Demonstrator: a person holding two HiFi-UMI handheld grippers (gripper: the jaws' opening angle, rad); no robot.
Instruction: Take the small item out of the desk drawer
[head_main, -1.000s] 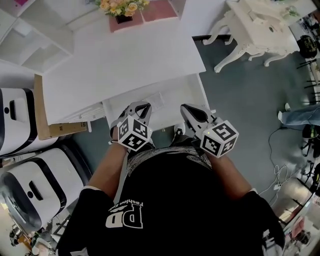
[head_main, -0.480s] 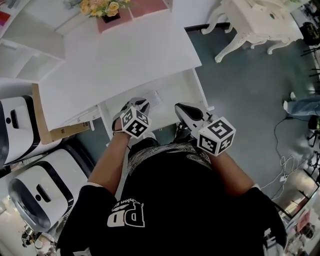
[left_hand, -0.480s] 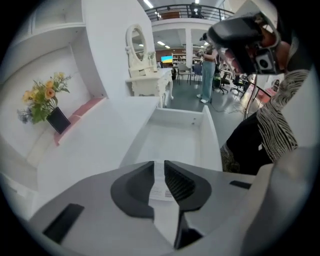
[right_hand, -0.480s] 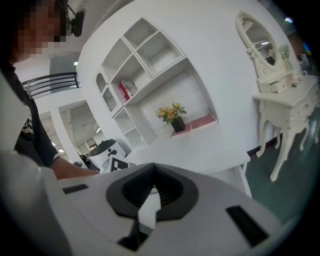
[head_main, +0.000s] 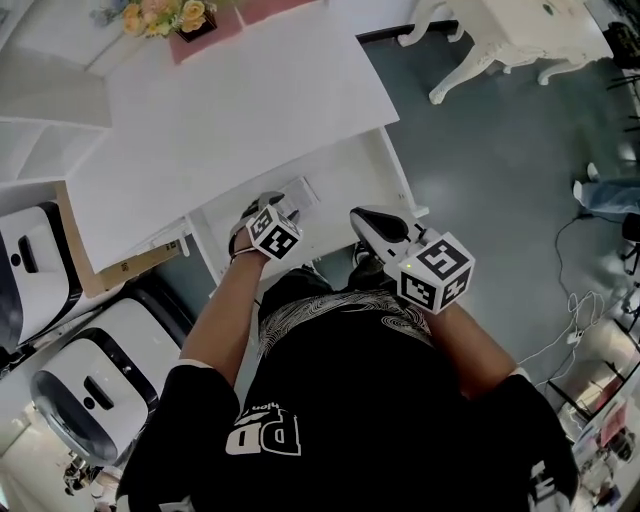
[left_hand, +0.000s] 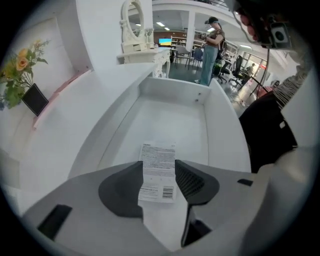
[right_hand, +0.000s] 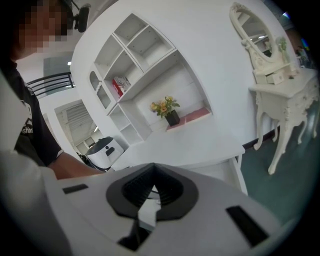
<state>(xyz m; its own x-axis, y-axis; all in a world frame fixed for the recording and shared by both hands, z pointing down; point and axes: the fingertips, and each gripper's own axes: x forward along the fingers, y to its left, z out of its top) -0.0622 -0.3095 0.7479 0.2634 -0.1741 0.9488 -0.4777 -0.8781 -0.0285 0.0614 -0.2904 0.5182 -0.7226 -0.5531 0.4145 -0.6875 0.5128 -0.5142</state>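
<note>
Room: grey-green floor, with a white desk seen from above and a carved white dressing table well apart from it, at the far right.
Desk top: bare across its middle; a pot of yellow and orange flowers stands on a pink mat at its far edge.
Drawer: pulled out from under the desk's near edge, white inside, with its long front wall toward the person.
Small item: a flat white packet with fine print and a barcode. It lies on the drawer floor about midway between the two long walls, well apart from the far end wall.
Left gripper: pointed steeply down into the drawer. Its jaws have just been opening and now stand apart on either side of the packet. The packet lies between them on the drawer floor, ungripped.
Right gripper: held above the drawer's front edge toward its right end, pointing only slightly downward. Its jaws are clenched together with nothing between them.
Person: black printed shirt, bare forearms reaching to both grippers.
Beside the desk: a brown cardboard panel leans at the left edge, and two white-and-black machines stand on the floor just beyond.
Wall: white open shelves rise behind the desk in the right gripper view.
</note>
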